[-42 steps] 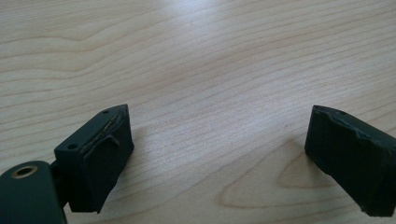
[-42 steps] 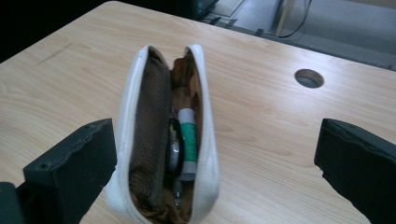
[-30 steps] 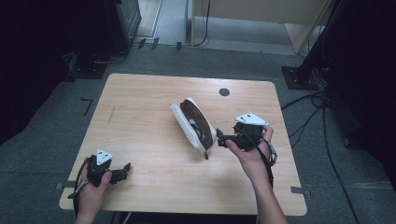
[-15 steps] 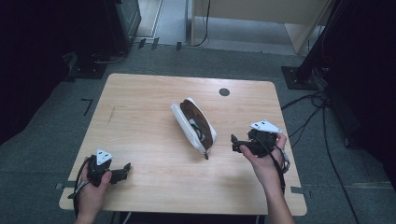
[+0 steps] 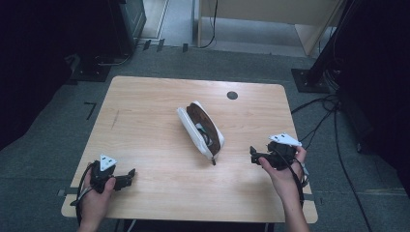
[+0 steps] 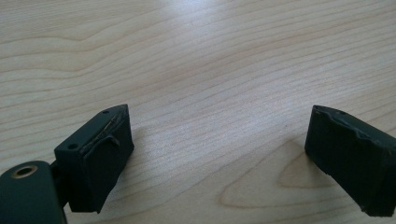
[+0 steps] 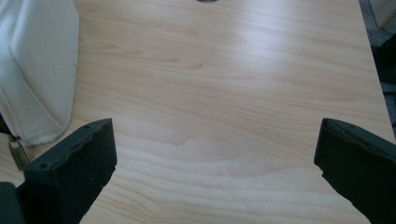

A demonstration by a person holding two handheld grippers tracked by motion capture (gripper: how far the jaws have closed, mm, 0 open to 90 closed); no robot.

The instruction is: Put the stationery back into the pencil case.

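A white pouch [image 5: 200, 129] with a brown inside lies unzipped in the middle of the wooden table [image 5: 145, 121], some dark items showing in its opening. Its white side [image 7: 37, 70] and small zipper pull [image 7: 17, 153] sit at the left of the right gripper view. My right gripper [image 5: 253, 155] is held near the table's right edge, a short way right of the pouch, open and empty, its fingers [image 7: 74, 172] wide apart. My left gripper [image 5: 128, 176] rests by the front left corner, open over bare wood, its fingers [image 6: 100, 158] spread.
A round dark cable hole [image 5: 232, 95] sits near the table's far edge. Dark equipment [image 5: 125, 24] and a stand base [image 5: 309, 79] with cables [image 5: 333, 125] crowd the floor behind and to the right.
My right gripper has drawn back from the pouch's near end toward the table's right edge. The left gripper and the pouch have stayed put.
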